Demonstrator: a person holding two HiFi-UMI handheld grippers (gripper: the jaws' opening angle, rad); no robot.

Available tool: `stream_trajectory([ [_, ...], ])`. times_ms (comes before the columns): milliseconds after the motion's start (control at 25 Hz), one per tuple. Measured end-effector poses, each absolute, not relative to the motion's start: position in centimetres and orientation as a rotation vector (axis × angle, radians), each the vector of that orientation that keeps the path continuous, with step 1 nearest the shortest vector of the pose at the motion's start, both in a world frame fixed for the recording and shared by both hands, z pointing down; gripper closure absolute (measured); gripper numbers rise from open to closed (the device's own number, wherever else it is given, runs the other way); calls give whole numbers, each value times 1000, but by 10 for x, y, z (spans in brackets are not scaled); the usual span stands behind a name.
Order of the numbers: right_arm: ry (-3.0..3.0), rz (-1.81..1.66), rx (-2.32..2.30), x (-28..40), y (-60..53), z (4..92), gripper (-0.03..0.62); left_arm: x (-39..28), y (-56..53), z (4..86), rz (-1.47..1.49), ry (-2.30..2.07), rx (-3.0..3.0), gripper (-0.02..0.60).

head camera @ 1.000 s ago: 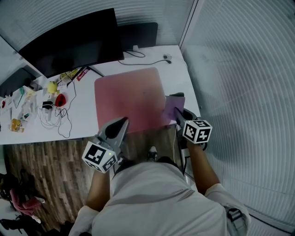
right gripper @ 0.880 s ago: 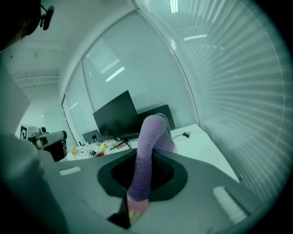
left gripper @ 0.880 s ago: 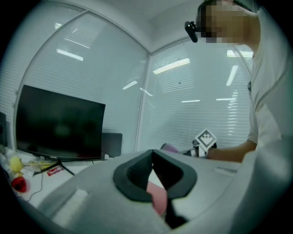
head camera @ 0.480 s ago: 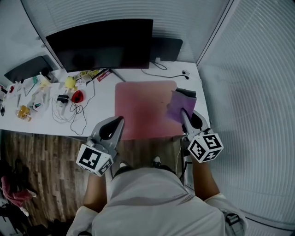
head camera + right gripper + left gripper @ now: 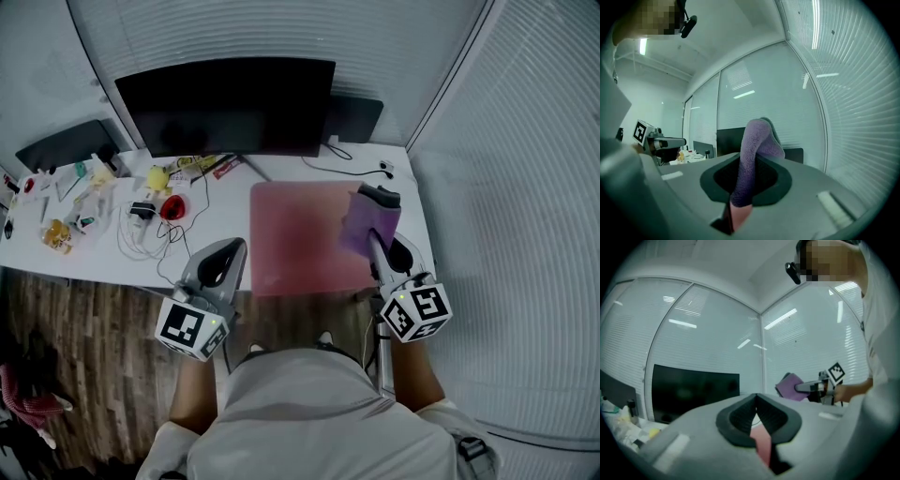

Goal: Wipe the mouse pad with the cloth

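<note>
A pink mouse pad (image 5: 302, 234) lies on the white desk (image 5: 225, 211) in front of the monitor. My right gripper (image 5: 374, 240) is shut on a purple cloth (image 5: 367, 218), which hangs over the pad's right edge; the right gripper view shows the cloth (image 5: 753, 159) pinched between the jaws and sticking up. My left gripper (image 5: 236, 246) hovers at the desk's near edge, left of the pad, shut and holding nothing. In the left gripper view the jaws (image 5: 756, 412) meet, with the pink pad (image 5: 761, 442) below and the cloth (image 5: 790, 386) off to the right.
A black monitor (image 5: 228, 105) stands at the back of the desk. Cables (image 5: 141, 239), a red item (image 5: 172, 207), a yellow toy (image 5: 157, 176) and small clutter cover the desk's left part. A cable and plug (image 5: 382, 168) lie back right. Wooden floor (image 5: 84, 356) lies below.
The head view has swung, so the desk sits squarer and higher in frame. My right gripper has lifted the cloth a little further over the pad's right edge. The left gripper barely moved.
</note>
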State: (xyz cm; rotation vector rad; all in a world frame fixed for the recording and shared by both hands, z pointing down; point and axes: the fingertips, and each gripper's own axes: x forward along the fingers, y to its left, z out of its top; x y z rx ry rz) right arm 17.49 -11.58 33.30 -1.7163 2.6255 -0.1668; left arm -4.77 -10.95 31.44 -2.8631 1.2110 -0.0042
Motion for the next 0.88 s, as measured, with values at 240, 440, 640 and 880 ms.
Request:
stream_trajectory([
  [240,2645,-172,-1705,165,-123,331,549,-60,-117,310,45,1223,-2869,580],
  [440,2667,-160,-1698,164,-123,330,549,-50,-116,319,6,1176,-2924,580],
  [640,2681,-166,-1677,165,-125,332,549,-44,-113,316,7,1168,-2909,580],
  [880,2726,-151,-1672,162,-128,334,549,-44,-114,311,17,1188,-2888,580],
])
